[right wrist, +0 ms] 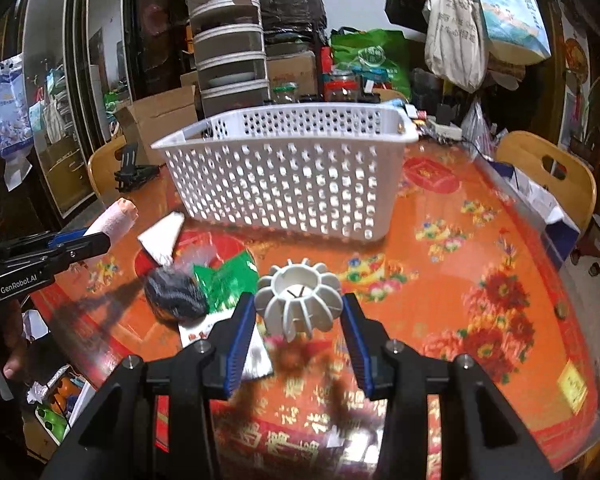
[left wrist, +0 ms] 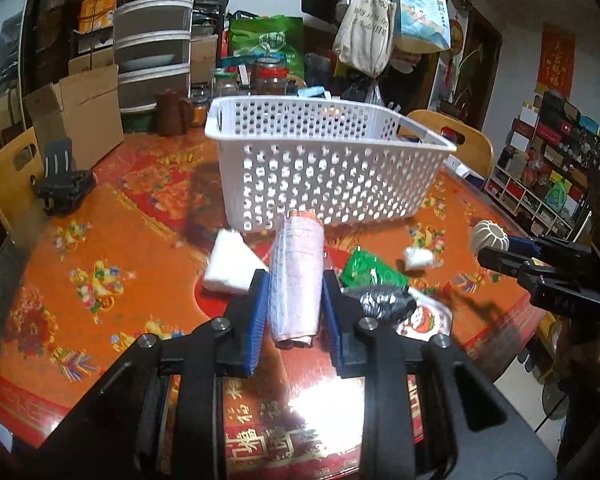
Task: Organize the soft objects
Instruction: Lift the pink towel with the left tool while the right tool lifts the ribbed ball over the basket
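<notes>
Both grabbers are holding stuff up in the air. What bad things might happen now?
The pink rolled cloth sticks far out past the left gripper, so it might slip or snag the white basket rim going in.

The white ribbed ball is round and held only at its sides by the right gripper, so it could pop out.

A dropped item might land on the black pouch or green packet below.

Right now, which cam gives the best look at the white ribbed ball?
Right wrist. The white ribbed ball fills the centre between the right hand-held gripper's pads, showing its ribs and hollow top. The left wrist view shows it only small at the right edge, partly hidden by that gripper.
</notes>
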